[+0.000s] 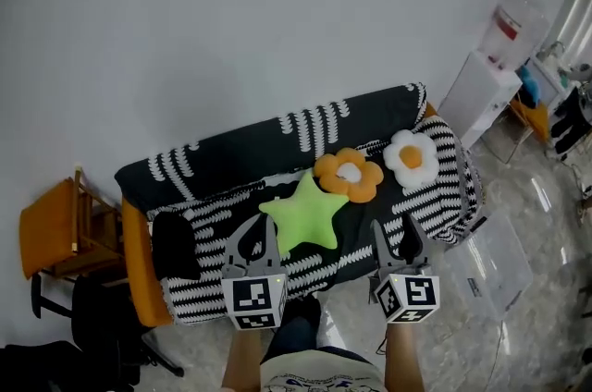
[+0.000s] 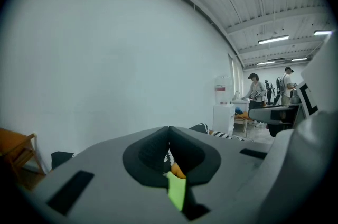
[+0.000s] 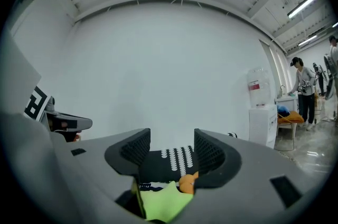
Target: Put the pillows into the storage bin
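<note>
Partly behind right gripper (image 3: 171,146), star pillow (image 3: 161,206).

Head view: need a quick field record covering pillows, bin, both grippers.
pillows: green star-shaped plush pillow; orange flower-shaped pillow; white flower-shaped pillow with orange centre
pillow location: all three on the black-and-white striped sofa
bin: clear plastic storage bin on the floor right of the sofa, no pillow inside
left gripper: fingers together, nothing held
right gripper: fingers apart, nothing between them
</note>
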Demonstrator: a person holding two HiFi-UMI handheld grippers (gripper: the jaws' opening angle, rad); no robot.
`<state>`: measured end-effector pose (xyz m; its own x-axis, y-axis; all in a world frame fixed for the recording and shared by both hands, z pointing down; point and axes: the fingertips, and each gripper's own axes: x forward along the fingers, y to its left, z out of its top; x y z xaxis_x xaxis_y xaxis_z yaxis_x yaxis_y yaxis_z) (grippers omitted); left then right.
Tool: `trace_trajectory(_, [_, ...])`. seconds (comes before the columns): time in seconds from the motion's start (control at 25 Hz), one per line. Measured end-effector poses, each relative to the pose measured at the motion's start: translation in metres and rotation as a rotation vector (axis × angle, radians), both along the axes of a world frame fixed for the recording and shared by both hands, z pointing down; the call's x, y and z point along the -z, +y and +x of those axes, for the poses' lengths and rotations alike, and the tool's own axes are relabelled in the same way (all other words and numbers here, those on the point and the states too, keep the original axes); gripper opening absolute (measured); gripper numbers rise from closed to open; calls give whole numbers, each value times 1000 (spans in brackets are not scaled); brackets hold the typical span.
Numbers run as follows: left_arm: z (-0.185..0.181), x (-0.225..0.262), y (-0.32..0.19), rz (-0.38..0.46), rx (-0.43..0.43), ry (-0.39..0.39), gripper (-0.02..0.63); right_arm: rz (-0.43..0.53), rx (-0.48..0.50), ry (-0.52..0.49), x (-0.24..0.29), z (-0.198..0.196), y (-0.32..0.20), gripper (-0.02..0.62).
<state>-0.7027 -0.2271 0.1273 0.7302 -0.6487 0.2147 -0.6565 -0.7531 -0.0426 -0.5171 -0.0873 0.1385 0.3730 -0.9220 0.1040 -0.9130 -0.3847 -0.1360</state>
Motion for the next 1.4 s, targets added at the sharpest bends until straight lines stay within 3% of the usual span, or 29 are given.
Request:
trace_trajectory(0.36, [56,-21,-92,-42,2,-35,14,-53,18,-52,-28,54,-94,261])
trace_trajectory(0.84, [93,-96,-148,-169,50,-115,14,-196,97,-145,-106,97,-162,273])
trace_trajectory(1.4, [149,-225,-184,-323,134,-222,14,-312,232,-425,-263,152,-208,284])
